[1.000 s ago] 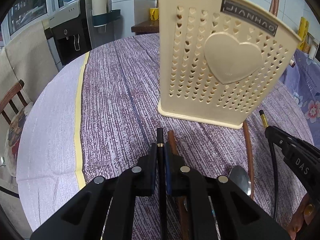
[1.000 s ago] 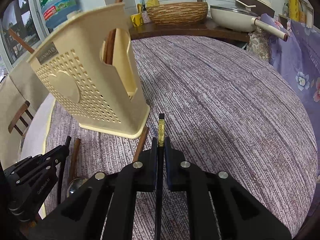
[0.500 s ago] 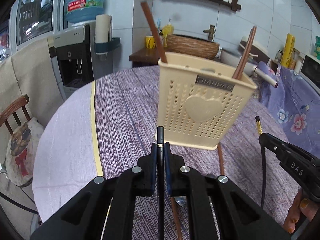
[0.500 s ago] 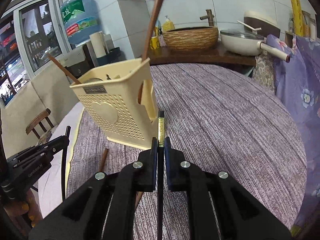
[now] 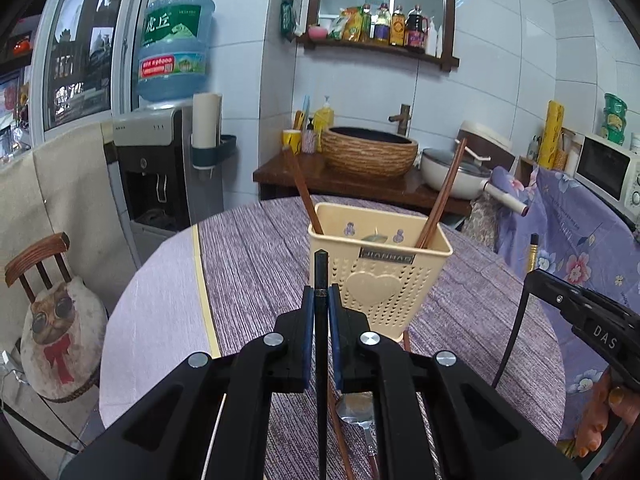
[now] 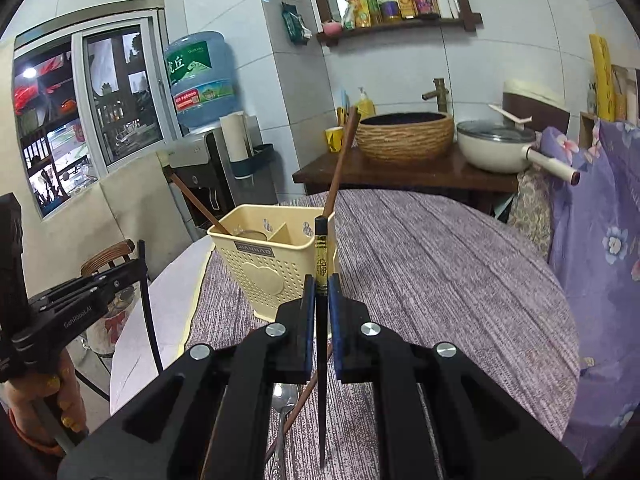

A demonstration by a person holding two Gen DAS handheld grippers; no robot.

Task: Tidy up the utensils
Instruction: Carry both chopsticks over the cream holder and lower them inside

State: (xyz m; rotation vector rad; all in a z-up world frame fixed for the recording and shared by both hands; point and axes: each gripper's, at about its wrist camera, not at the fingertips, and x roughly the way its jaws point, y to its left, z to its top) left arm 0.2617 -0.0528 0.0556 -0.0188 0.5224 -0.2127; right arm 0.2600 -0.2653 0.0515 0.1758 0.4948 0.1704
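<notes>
Left hand-held gripper (image 5: 321, 304) and right hand-held gripper (image 6: 321, 292) each clamp my black chopsticks (image 5: 320, 276); next, I lower both into holder (image 5: 380, 276).

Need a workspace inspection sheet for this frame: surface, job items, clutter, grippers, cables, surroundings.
Surface: round table under a purple striped cloth, pale strip at its left edge.
Job's things: cream utensil holder upright, two brown chopsticks leaning inside; one brown chopstick and a spoon lie on the cloth before it.
Clutter: nothing seen.
Grippers: left gripper shut on a black chopstick; right gripper shut on a gold-banded black chopstick; both sticks held above the table, short of the holder.
Cables: nothing seen.
Surroundings: water dispenser, wicker basin, lidded pan, microwave, chair with cat cushion.
</notes>
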